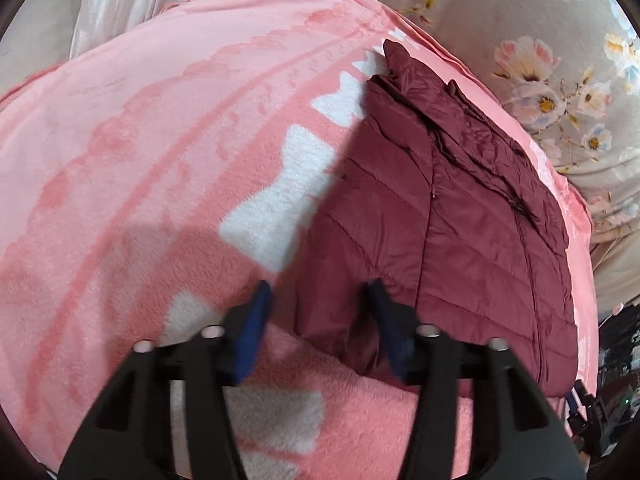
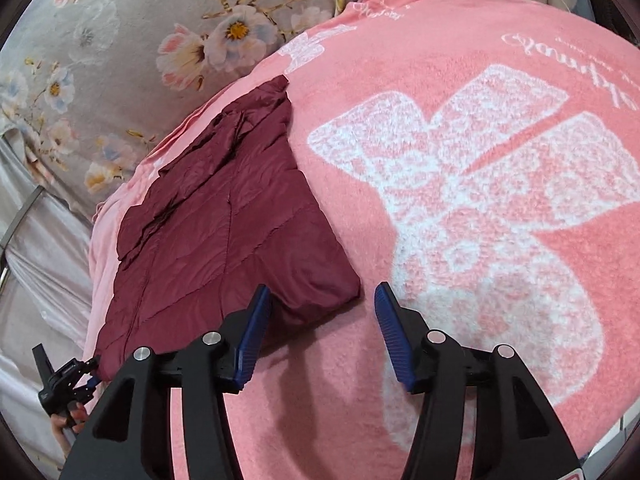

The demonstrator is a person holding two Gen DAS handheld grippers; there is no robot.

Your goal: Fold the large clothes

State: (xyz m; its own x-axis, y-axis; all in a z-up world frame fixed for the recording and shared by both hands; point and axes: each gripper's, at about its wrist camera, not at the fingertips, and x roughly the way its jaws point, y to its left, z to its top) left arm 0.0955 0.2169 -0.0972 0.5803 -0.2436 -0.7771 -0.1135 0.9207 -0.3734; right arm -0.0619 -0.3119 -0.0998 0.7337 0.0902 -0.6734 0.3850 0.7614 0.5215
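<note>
Maroon quilted puffer jacket (image 1: 436, 216) lies folded narrow on the pink fleece blanket (image 1: 140, 140) — left gripper (image 1: 318, 300) and right gripper (image 2: 322, 300) both wide open, empty, hovering at its 6 o'clock hem, probably lining up the next fold.

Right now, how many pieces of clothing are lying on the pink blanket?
1: a maroon quilted jacket, folded, lying near the pink blanket edge beside the floral sheet. More could lie outside both views.

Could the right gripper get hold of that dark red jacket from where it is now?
Probably yes. The right gripper is open and holds nothing, and the jacket lies flat on the pink blanket with its near corner just ahead of the fingers; nothing lies between.
</note>
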